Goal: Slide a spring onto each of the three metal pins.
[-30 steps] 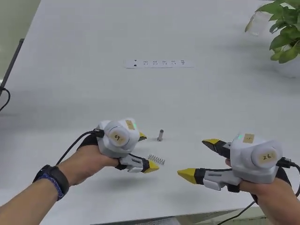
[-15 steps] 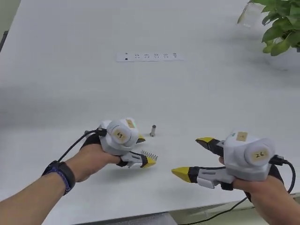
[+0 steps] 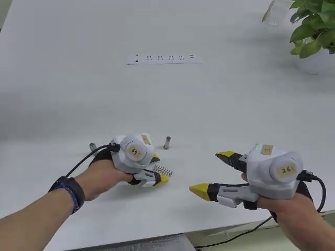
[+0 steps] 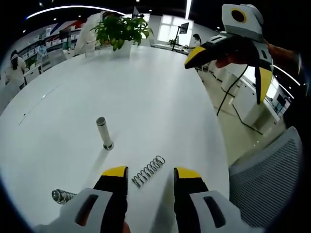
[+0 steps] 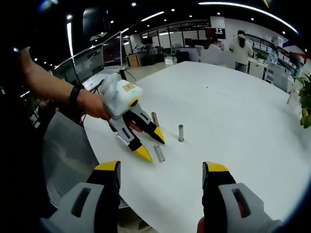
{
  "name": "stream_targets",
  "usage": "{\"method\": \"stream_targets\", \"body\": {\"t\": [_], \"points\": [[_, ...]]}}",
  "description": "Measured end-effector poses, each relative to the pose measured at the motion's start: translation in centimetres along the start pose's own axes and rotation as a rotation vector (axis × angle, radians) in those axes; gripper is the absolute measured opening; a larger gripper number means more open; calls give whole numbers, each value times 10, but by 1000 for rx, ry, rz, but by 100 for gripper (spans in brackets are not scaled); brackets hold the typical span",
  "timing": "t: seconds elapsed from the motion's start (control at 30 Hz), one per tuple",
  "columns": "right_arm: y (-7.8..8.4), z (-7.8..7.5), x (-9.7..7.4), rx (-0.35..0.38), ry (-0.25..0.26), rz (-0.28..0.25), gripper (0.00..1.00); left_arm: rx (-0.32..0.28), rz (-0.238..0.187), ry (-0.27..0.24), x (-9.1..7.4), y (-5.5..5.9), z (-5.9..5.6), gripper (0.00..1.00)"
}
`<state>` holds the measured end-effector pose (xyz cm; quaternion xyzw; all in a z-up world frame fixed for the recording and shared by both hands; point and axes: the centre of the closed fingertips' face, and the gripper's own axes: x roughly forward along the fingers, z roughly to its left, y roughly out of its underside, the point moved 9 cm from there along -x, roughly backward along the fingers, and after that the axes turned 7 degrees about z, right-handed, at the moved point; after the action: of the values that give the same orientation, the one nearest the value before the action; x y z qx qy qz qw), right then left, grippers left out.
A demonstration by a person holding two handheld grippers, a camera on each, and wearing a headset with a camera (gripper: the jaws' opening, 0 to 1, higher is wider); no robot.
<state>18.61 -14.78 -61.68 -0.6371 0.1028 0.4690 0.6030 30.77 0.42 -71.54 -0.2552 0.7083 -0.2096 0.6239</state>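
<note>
A short metal pin stands upright on the white table. It also appears in the left gripper view and the right gripper view. A small spring lies flat on the table, just ahead of and between the tips of my left gripper, which is open around it. A second spring lies off to one side of that gripper. My right gripper is open and holds nothing, off to the right of the spring.
A white power strip lies flat at the table's middle back. A potted plant stands at the back right corner. A small grey metal piece sits left of my left hand. The near table edge runs just below both hands.
The head camera has shifted, so the whole scene sits lower left. My left gripper has edged slightly toward the spring. Spring, pin and right gripper have kept their places.
</note>
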Motion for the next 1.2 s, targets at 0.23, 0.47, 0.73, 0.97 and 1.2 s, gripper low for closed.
{"method": "stream_targets", "body": {"t": [0.23, 0.47, 0.73, 0.97, 1.2], "points": [[0, 0, 1, 1, -3, -2, 66, 33, 26, 0, 3, 3, -1, 25], [1, 0, 1, 4, -5, 1, 65, 40, 43, -17, 5, 6, 0, 18], [1, -1, 0, 2, -3, 1, 65, 58, 49, -23, 7, 6, -2, 6], [0, 0, 2, -6, -7, 4, 65, 24, 58, -29, 4, 8, -1, 3], [-1, 1, 1, -7, -7, 2, 64, 13, 72, -31, -4, 15, -4, 2]]}}
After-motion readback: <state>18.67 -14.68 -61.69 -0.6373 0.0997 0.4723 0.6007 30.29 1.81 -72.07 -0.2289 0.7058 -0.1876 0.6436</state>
